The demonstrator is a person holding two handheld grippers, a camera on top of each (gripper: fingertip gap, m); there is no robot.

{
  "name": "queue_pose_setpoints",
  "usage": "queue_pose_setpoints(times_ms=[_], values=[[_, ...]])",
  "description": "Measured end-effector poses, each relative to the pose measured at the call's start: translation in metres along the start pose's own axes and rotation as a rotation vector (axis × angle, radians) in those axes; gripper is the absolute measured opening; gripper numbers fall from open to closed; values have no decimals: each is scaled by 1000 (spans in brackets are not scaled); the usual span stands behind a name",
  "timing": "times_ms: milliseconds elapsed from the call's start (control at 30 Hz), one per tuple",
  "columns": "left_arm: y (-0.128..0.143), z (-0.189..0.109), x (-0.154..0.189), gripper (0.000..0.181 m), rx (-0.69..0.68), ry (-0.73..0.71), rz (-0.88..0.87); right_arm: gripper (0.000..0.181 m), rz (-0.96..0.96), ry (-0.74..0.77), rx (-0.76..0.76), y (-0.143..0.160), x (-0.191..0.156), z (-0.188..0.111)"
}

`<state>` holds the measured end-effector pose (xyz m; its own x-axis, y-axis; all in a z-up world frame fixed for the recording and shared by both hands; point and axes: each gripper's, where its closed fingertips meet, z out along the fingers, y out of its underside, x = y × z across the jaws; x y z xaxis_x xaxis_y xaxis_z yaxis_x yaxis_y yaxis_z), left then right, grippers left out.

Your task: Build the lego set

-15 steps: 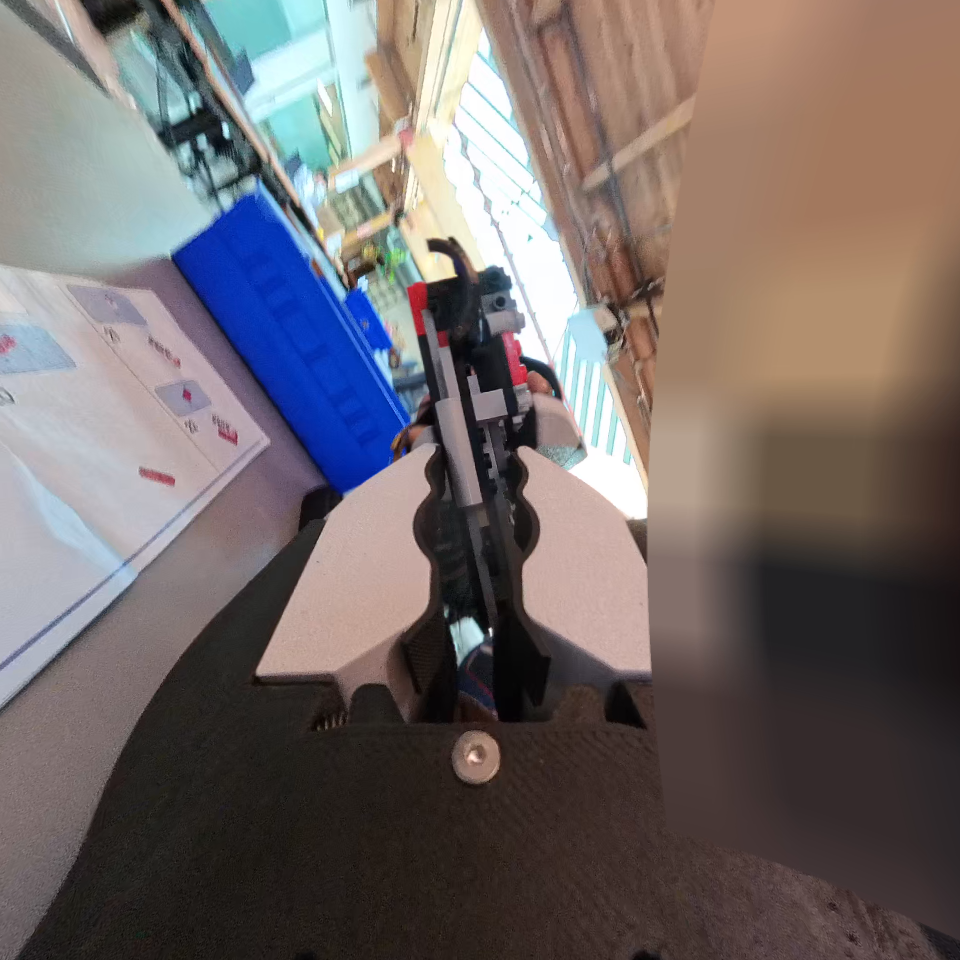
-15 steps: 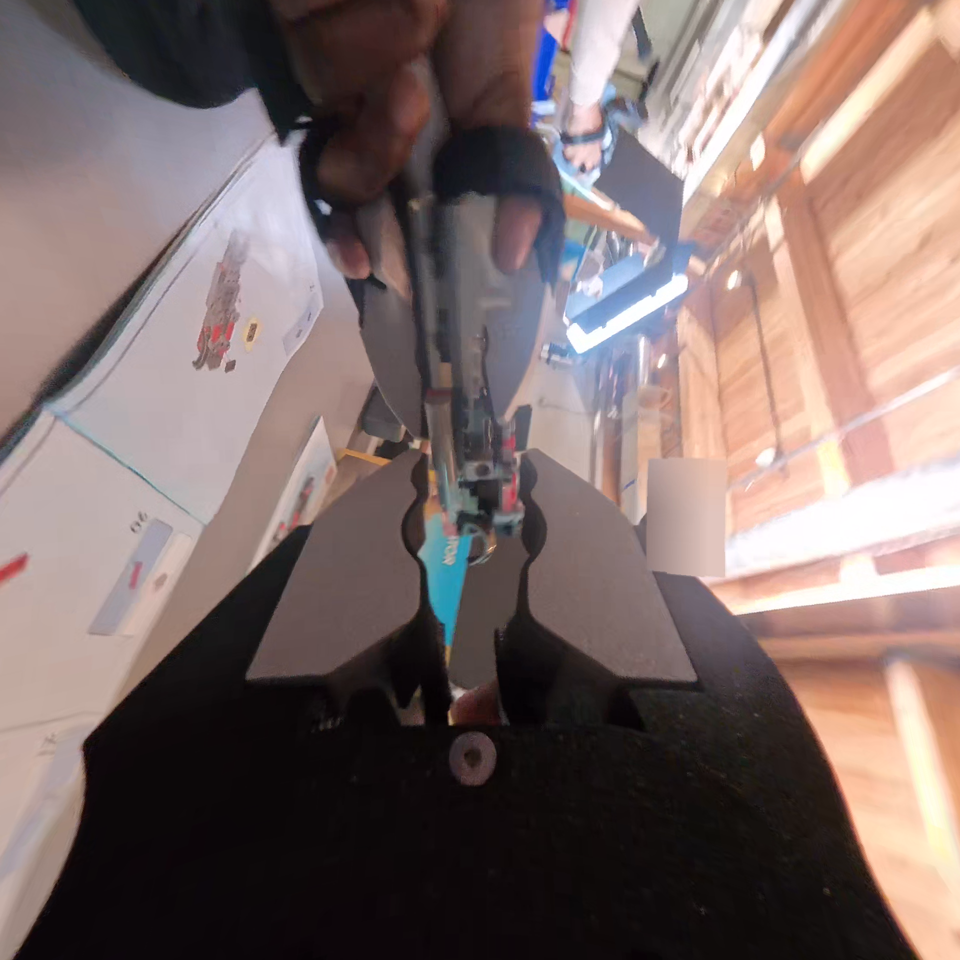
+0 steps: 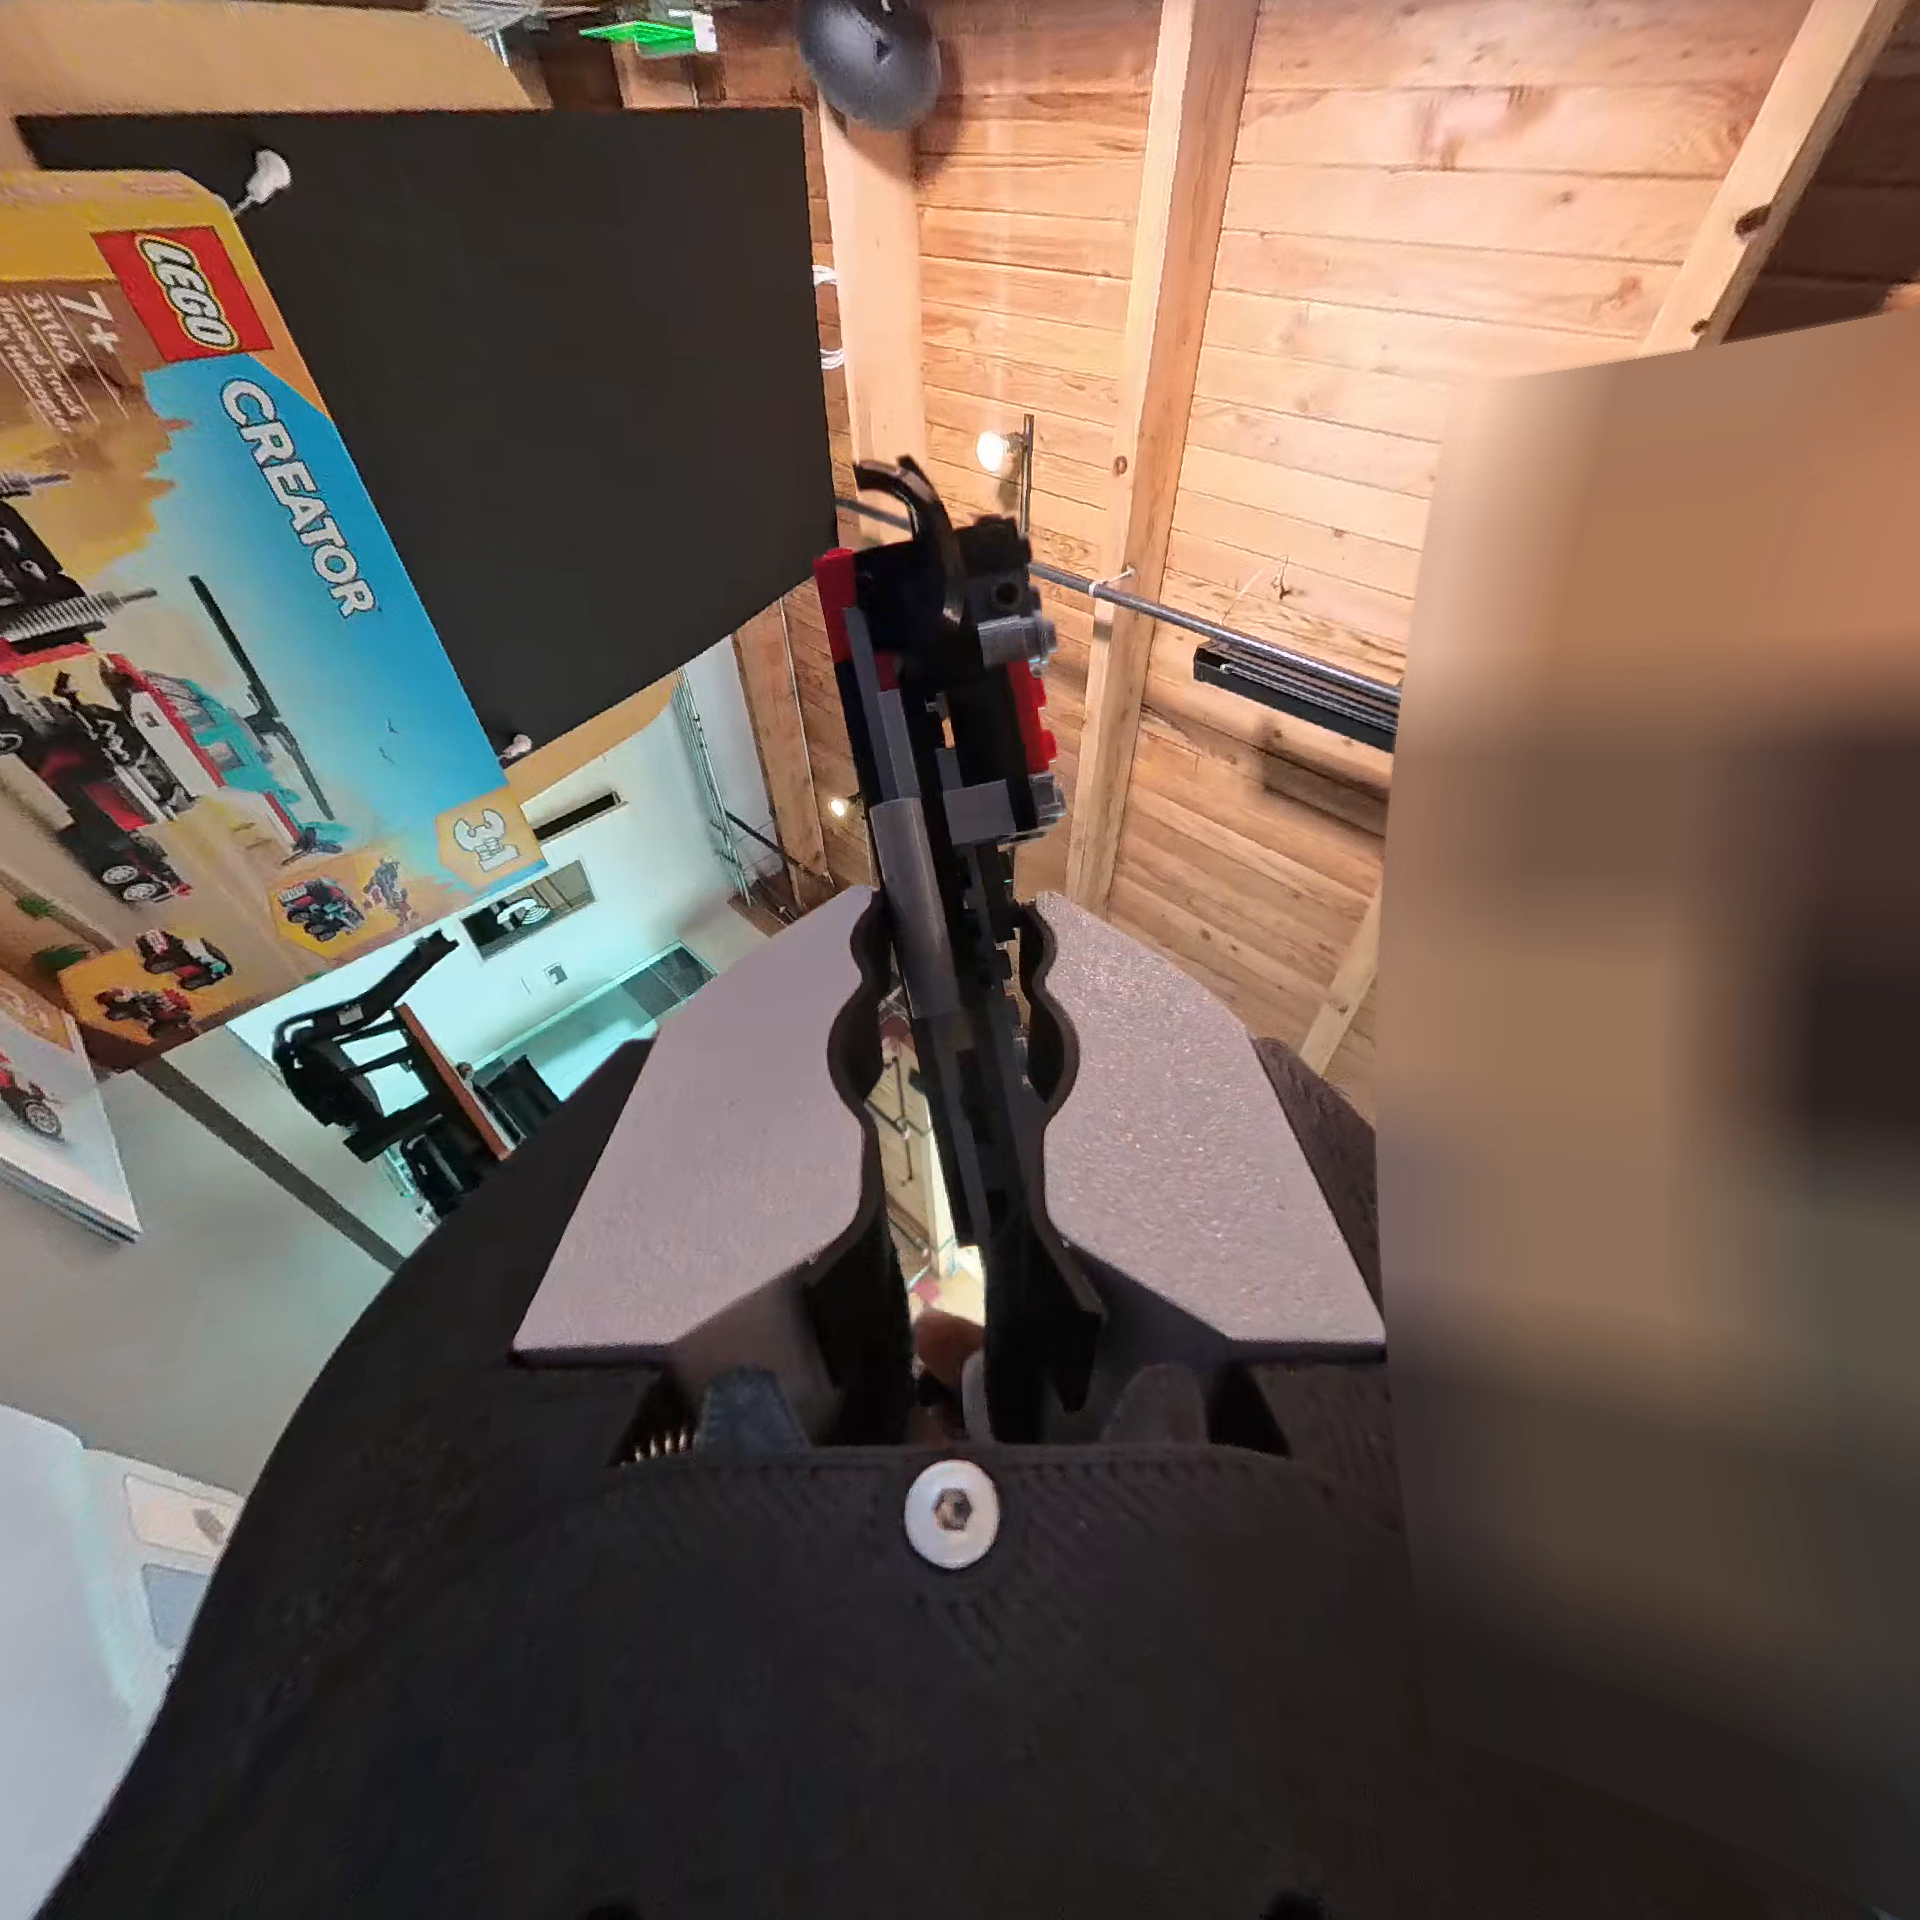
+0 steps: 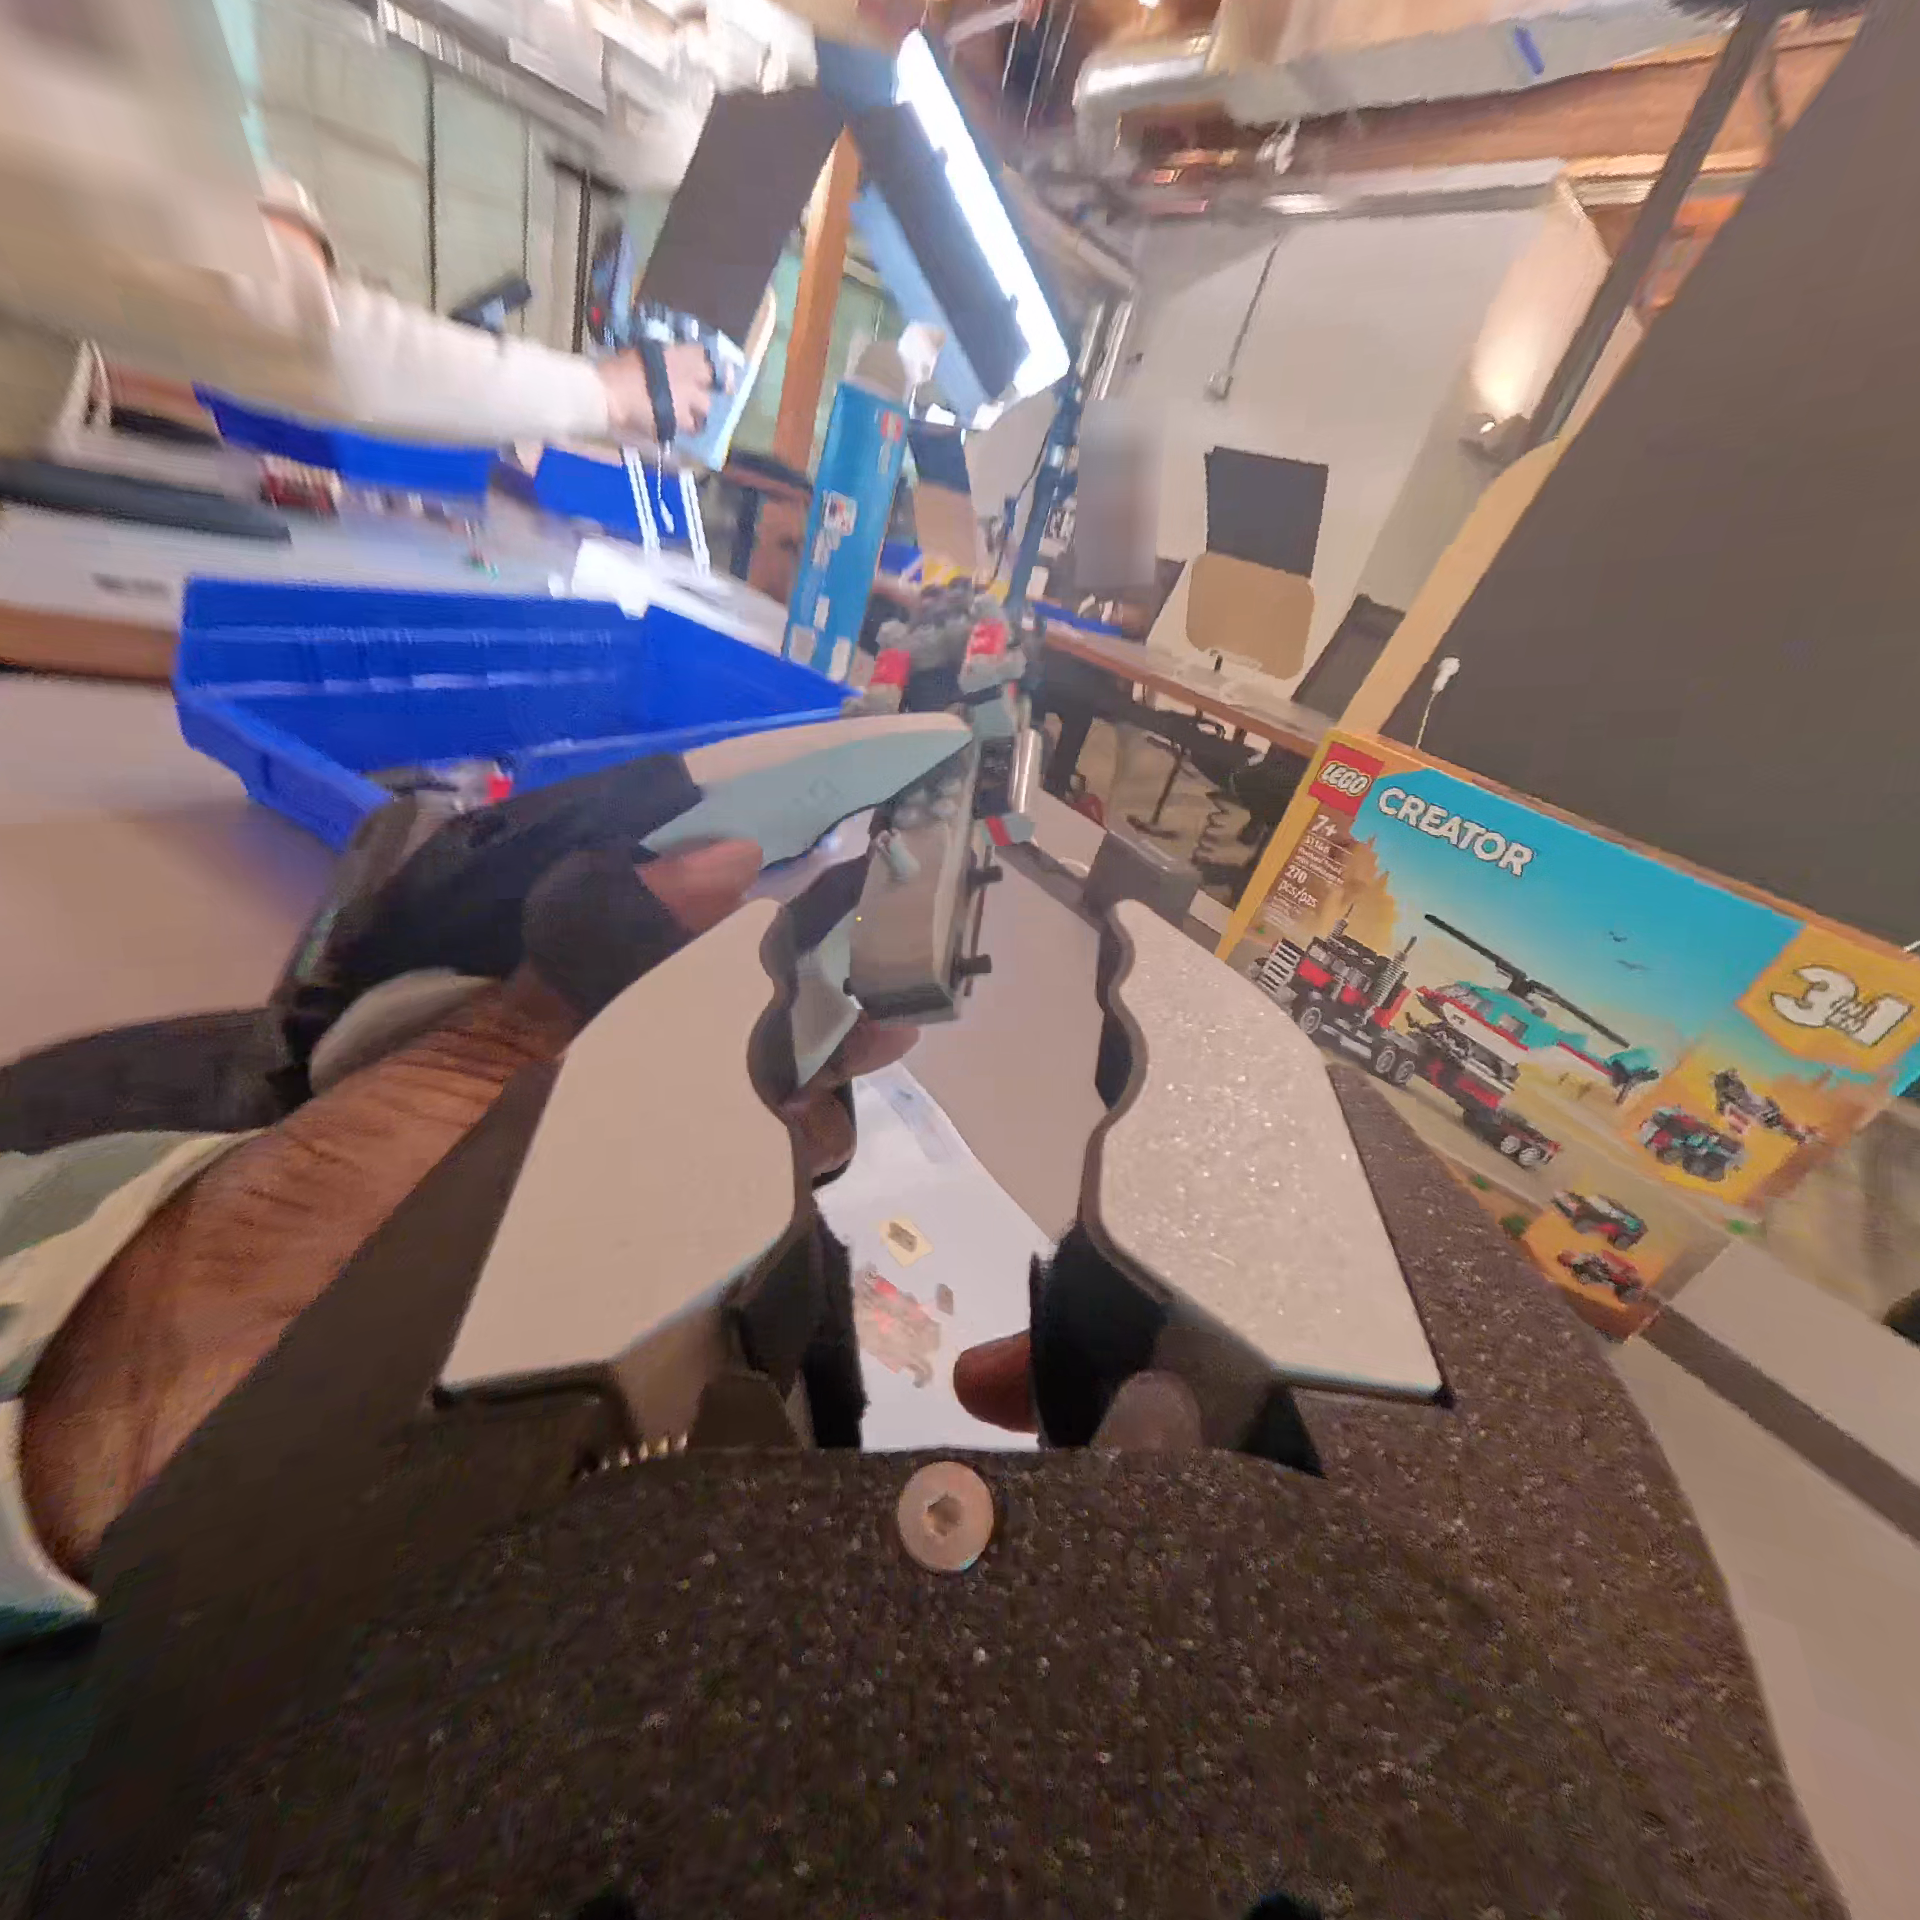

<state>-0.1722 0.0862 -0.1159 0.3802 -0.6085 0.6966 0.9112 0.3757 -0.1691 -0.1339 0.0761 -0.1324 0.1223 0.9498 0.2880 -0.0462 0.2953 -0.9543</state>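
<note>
Timber walls rise behind the grey surface (image 4: pixel 125 831). The right claw (image 4: pixel 940 1023) has let go and gapes wide; the left claw (image 3: pixel 951 997) alone clamps the lego model (image 3: pixel 935 727), held aloft.

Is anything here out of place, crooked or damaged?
Nothing looks damaged or spilled. The lego assembly sits slightly tilted between the left tongs. The right tongs are open and empty.
</note>
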Motion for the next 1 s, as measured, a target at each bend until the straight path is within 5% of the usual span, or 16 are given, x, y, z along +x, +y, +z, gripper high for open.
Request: queue_pose_setpoints(times_ms=[300, 400, 500, 667, 767, 1000], values=[[19, -2, 19, 24, -113, 47, 216, 24, -120, -85, -78, 7, -1, 0], [31, -5, 24, 31, -271, 74, 326, 24, -79, -160, -54, 5, 3, -11], [40, -20, 28, 59, -491, 99, 432, 24, 49, -303, -76, 13, 11, -28], [3, -53, 8, 71, -789, 3, 923, 23, 174, -544, -262, 50, 19, -64], [-21, -62, 3, 71, -853, -36, 1155, 23, 191, -687, -432, 82, 3, -77], [-27, -61, 3, 69, -816, -31, 1204, 24, 111, -882, -708, 134, -31, -97]])
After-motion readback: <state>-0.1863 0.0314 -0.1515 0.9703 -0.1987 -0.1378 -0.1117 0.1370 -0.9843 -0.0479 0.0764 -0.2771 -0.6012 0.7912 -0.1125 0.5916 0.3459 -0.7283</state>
